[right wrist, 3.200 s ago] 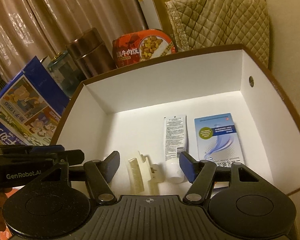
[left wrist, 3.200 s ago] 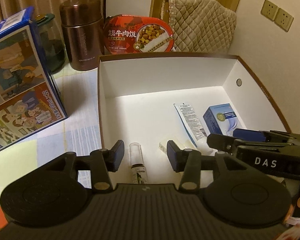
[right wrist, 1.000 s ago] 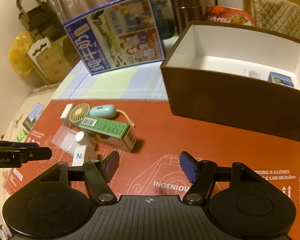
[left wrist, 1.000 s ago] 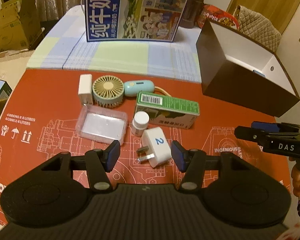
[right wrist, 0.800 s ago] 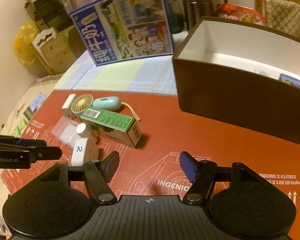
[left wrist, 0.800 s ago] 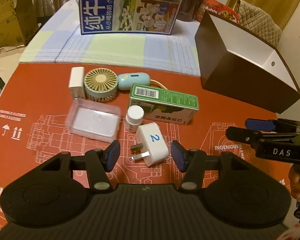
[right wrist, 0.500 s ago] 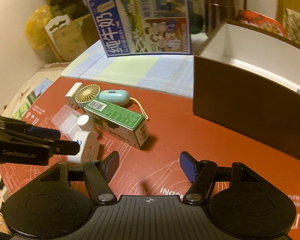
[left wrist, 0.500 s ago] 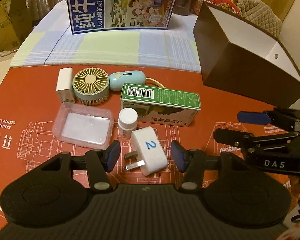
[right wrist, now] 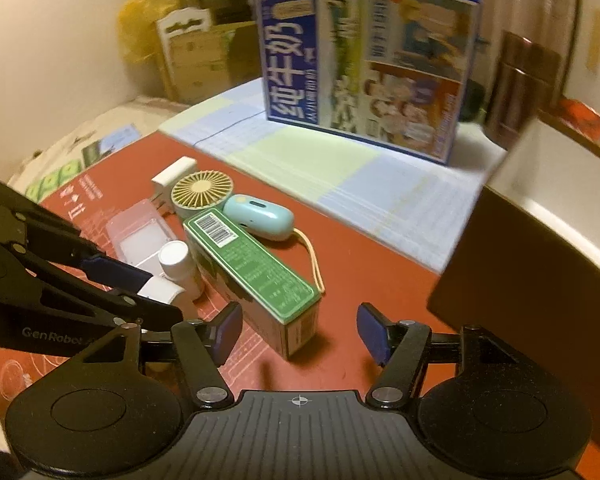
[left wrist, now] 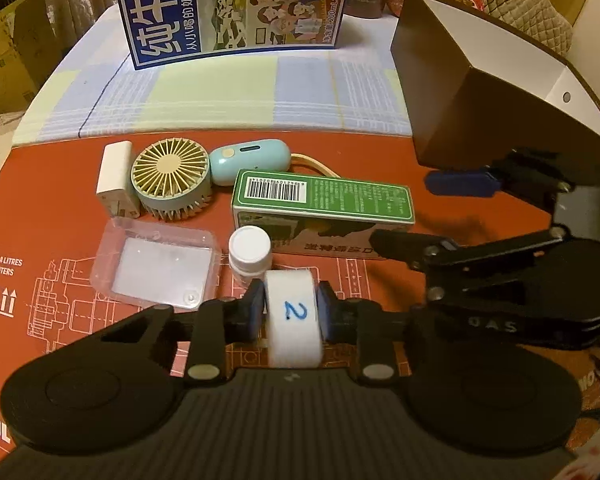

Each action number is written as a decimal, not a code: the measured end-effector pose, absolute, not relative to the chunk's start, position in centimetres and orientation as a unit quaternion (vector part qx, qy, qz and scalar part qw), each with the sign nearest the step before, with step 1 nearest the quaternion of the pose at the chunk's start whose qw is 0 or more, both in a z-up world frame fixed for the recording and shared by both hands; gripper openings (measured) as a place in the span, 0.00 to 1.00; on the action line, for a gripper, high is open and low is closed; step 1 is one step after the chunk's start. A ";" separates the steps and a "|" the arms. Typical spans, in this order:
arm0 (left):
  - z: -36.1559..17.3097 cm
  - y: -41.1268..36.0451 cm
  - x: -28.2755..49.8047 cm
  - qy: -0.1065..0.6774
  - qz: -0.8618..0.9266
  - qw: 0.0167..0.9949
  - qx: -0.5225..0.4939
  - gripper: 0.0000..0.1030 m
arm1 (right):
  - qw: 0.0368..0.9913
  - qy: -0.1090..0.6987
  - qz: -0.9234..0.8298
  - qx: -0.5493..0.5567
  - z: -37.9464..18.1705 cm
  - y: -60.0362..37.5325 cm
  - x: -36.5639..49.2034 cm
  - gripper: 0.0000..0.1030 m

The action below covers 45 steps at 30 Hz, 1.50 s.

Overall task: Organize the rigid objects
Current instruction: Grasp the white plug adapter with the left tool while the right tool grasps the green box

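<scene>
Your left claw [left wrist: 291, 310] is clenched on the rounded white plastic plug adapter [left wrist: 292, 318] marked "2", low over the red printed mat [left wrist: 60, 240] beside a white-capped bottle [left wrist: 249, 251]. Your right claw [right wrist: 299, 332] hangs spread, level, at the end of the glossy green carton [right wrist: 256, 276].

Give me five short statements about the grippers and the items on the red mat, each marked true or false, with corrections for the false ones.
1. The left gripper is shut on the white plug marked 2. True.
2. The right gripper grips the green box. False: it is open, with the box end between its fingers, untouched.
3. The small white bottle stands upright beside the green box. True.
4. The round fan lies inside the brown box. False: it lies on the red mat.
5. The clear plastic case sits atop the green box. False: it lies on the mat.
</scene>
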<state>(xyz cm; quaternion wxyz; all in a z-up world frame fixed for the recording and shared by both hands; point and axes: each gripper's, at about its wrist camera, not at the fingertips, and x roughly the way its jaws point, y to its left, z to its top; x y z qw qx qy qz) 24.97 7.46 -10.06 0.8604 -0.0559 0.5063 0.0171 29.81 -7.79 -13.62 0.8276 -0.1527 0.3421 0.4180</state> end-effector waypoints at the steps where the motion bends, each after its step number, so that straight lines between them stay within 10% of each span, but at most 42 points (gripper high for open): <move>1: -10.1 7.5 25.0 0.506 0.018 0.860 -0.057 0.23 | 0.825 0.339 0.423 -0.160 -13.7 -7.5 29.9 0.57; 23: -9.9 7.2 24.0 0.507 0.016 0.860 -0.053 0.22 | 0.825 0.356 0.399 -0.185 -14.1 -10.5 26.3 0.26; 36: -9.4 7.0 21.3 0.513 -0.007 0.856 -0.069 0.23 | 0.813 0.413 0.390 -0.126 -13.2 -13.3 23.1 0.27; 45: -9.6 6.3 21.4 0.509 -0.018 0.860 -0.036 0.27 | 0.819 0.404 0.385 -0.131 -12.9 -11.8 24.0 0.47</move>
